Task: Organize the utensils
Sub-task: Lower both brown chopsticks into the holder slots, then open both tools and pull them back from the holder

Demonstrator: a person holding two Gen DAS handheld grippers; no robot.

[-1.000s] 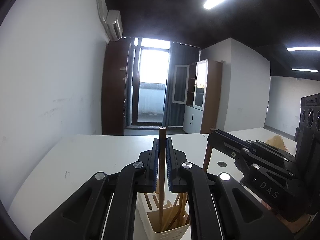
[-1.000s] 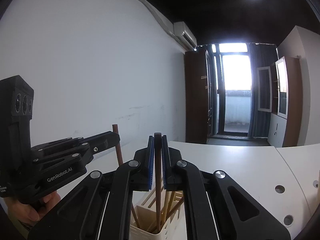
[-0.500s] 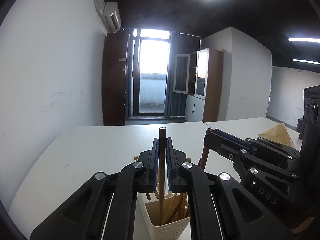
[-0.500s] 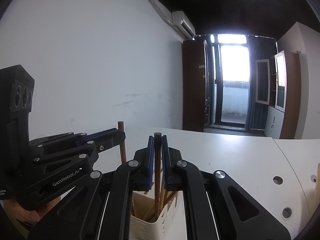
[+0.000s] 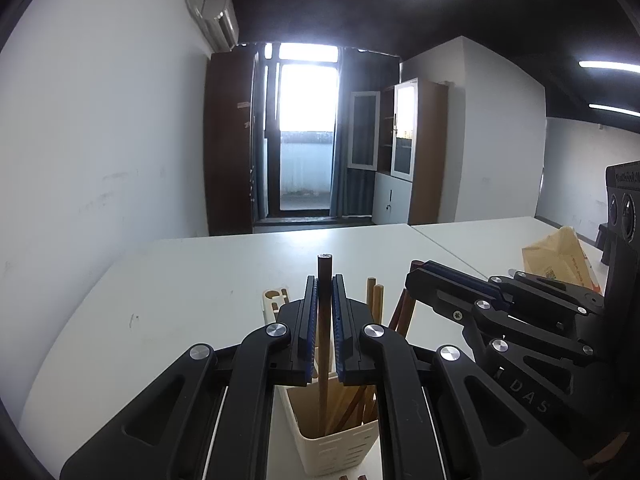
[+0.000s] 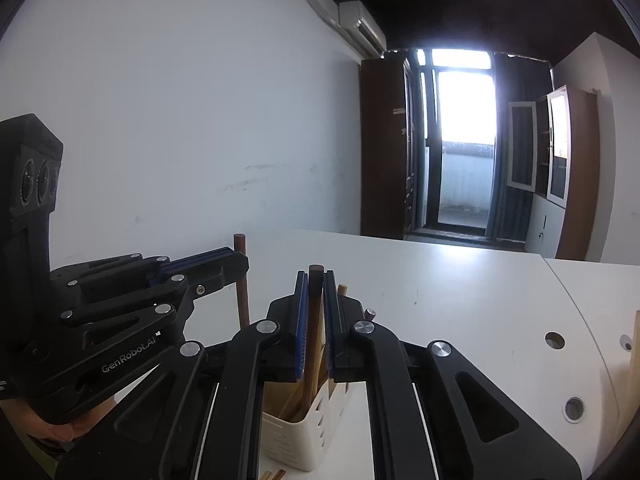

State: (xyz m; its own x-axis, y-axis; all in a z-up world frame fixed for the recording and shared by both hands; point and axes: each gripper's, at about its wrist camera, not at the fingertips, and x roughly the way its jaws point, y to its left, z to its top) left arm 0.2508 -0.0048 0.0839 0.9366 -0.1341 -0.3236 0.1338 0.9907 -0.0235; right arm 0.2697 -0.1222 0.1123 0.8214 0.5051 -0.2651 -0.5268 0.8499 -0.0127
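Observation:
A cream slotted utensil holder [image 5: 340, 446] stands on the white table [image 5: 180, 300], with several wooden chopsticks in it; it also shows in the right wrist view [image 6: 296, 440]. My left gripper [image 5: 324, 316] is shut on a dark brown chopstick [image 5: 323, 344] held upright, its lower end inside the holder. My right gripper [image 6: 315, 312] is shut on another dark brown chopstick [image 6: 314, 344], also reaching down into the holder. Each gripper shows beside the other, the right one in the left wrist view [image 5: 452, 280] and the left one in the right wrist view [image 6: 208, 264].
A tan paper bag [image 5: 560, 260] lies on the table at the right. The table has round cable holes [image 6: 554, 340] on the right side. A white wall runs along the left. A wooden piece [image 6: 634, 364] stands at the far right edge.
Both grippers have come down with their chopsticks, whose lower ends now sit deeper in the holder. The holder's rim and the other chopsticks show more fully.

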